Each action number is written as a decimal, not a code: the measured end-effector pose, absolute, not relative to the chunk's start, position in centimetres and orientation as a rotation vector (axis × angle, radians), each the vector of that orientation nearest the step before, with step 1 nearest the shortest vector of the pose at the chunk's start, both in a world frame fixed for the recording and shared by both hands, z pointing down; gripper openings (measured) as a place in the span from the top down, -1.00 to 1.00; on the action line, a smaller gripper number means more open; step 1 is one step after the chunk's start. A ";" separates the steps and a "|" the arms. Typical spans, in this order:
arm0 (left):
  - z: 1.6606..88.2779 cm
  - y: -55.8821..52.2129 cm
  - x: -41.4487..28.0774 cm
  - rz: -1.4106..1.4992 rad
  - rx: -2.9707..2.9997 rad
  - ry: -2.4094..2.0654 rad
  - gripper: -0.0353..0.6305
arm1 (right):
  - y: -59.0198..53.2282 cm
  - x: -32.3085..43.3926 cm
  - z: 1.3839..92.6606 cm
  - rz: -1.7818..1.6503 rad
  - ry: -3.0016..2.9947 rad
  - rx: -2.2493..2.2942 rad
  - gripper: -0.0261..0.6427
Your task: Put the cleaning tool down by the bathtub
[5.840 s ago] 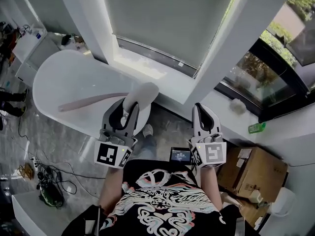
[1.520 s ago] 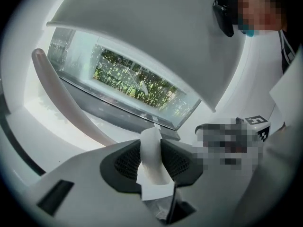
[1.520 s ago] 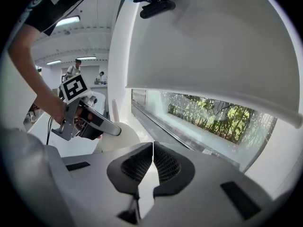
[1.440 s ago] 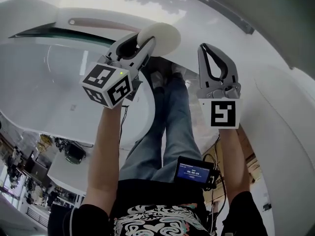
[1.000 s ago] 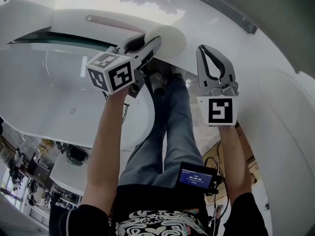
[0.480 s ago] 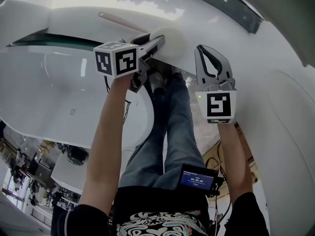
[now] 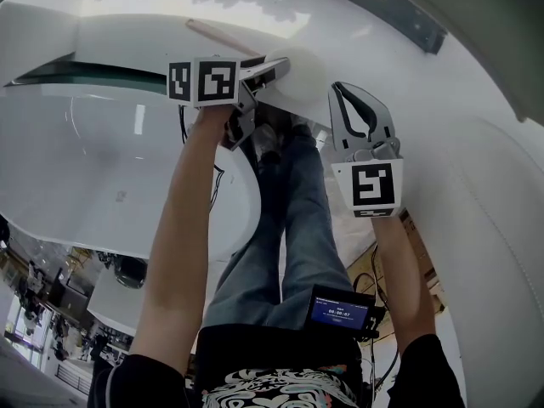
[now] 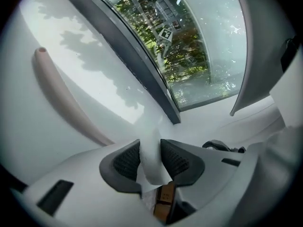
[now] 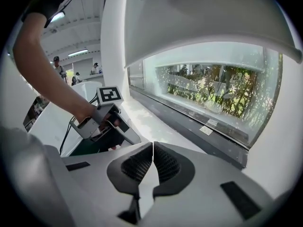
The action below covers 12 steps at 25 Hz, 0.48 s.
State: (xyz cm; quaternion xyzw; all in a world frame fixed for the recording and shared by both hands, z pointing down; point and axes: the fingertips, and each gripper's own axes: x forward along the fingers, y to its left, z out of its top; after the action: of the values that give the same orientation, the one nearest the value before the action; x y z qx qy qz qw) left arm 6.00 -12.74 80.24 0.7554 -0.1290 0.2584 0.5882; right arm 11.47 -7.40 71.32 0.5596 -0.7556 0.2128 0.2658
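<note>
The cleaning tool has a round white pad and a long pale pink handle. My left gripper is shut on the tool's white head, just past the far end of the white bathtub. In the left gripper view the white piece is clamped between both pads, and the handle runs off to the upper left over the white ledge. My right gripper hangs to the right of the pad, shut with nothing in it. Whether the tool touches the ledge is unclear.
A dark-framed window runs along the white ledge behind the tub. The person's legs stand between the tub and a white wall. A small screen hangs at the waist. Cables lie on the floor.
The left gripper has rolled and sunk with the tool, so its marker cube now faces me. The handle has swung right in the view. The right gripper sits slightly lower.
</note>
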 end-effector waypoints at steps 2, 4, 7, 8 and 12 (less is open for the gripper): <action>80.7 -12.6 6.1 0.611 1.742 -0.296 0.50 | -7.4 11.2 71.2 0.585 -2.048 1.504 0.84; 80.9 -12.5 6.1 0.628 1.741 -0.299 0.50 | -7.3 10.9 71.0 0.588 -2.055 1.497 0.84; 81.1 -12.5 6.2 0.612 1.736 -0.319 0.50 | -7.0 10.7 71.0 0.593 -2.062 1.496 0.84; 81.1 -12.5 6.2 0.600 1.729 -0.327 0.50 | -7.0 10.7 71.1 0.596 -2.061 1.498 0.84; 81.4 -12.7 6.1 0.591 1.718 -0.354 0.40 | -6.8 11.0 71.3 0.604 -2.054 1.501 0.84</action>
State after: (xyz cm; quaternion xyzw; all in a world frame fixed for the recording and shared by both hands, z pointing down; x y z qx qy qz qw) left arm 6.08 -12.69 81.36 0.7414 -0.1529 0.2551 0.6016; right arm 11.02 -6.80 71.26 0.5544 -0.7583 0.2231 0.2604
